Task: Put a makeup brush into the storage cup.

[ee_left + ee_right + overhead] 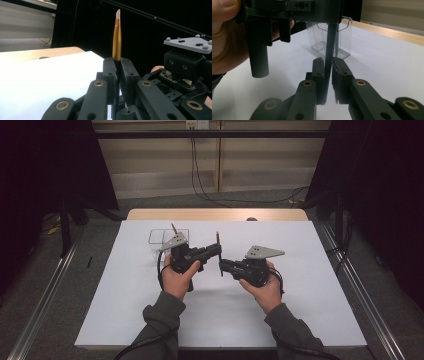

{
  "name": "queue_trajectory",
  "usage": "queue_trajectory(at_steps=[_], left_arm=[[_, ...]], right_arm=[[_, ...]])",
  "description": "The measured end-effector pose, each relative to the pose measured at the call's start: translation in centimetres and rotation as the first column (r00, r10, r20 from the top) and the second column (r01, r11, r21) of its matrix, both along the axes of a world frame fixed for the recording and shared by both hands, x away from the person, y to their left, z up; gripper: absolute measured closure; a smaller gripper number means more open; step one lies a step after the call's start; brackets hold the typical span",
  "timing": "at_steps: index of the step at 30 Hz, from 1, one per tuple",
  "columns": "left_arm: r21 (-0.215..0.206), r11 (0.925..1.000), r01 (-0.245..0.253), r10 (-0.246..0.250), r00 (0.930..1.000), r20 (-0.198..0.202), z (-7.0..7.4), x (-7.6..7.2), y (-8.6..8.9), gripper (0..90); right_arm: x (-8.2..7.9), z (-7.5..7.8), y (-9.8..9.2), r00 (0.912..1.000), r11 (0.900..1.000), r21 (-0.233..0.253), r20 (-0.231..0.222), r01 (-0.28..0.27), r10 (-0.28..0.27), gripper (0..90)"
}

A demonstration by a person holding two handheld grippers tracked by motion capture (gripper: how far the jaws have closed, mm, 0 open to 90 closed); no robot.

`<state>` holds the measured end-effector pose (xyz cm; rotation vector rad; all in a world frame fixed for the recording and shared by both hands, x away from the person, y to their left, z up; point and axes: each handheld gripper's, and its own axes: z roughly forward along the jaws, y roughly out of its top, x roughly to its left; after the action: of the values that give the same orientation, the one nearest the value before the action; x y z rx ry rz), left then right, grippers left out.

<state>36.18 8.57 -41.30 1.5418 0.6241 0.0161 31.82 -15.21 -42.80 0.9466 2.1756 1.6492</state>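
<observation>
Brush (116,37) stands upright between my two grippers above the white surface (125,310): my left gripper (117,65) clamps it below its gold ferrule, my right gripper (327,65) closes on its dark handle lower down

Bright overexposed table (125,310), dark surroundings, soft blurry close-ups.

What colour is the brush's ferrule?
Gold on the brush, with a pale tip; clearest in the left gripper view.

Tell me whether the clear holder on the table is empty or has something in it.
Not empty: in the high view, the clear holder has one brush standing in it, tip rising above its rim. Anything lower inside cannot be told.
</observation>
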Motion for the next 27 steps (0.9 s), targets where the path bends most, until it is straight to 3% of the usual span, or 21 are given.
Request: queue_trajectory(at_steps=[16,23,27], left_arm=[[0.013,0.9999,-0.009,0.008,0.9999,0.010,0.1,0.0,0.5,83.6],[0.019,0.9998,-0.010,0.010,0.9999,0.012,0.0,0.0,0.7,83.6],[0.020,0.9997,-0.013,0.013,0.9998,0.015,0.0,0.0,0.9,83.6]], right_arm=[[0.2,0.0,-0.7,0.9991,0.999,0.035,0.038,0.017,-0.018,51.9],[0.2,-0.2,-1.4,0.9980,1.000,0.012,0.057,0.028,-0.028,35.4],[0.4,-0.4,-1.7,0.9984,0.999,0.005,0.046,0.033,-0.033,24.6]])
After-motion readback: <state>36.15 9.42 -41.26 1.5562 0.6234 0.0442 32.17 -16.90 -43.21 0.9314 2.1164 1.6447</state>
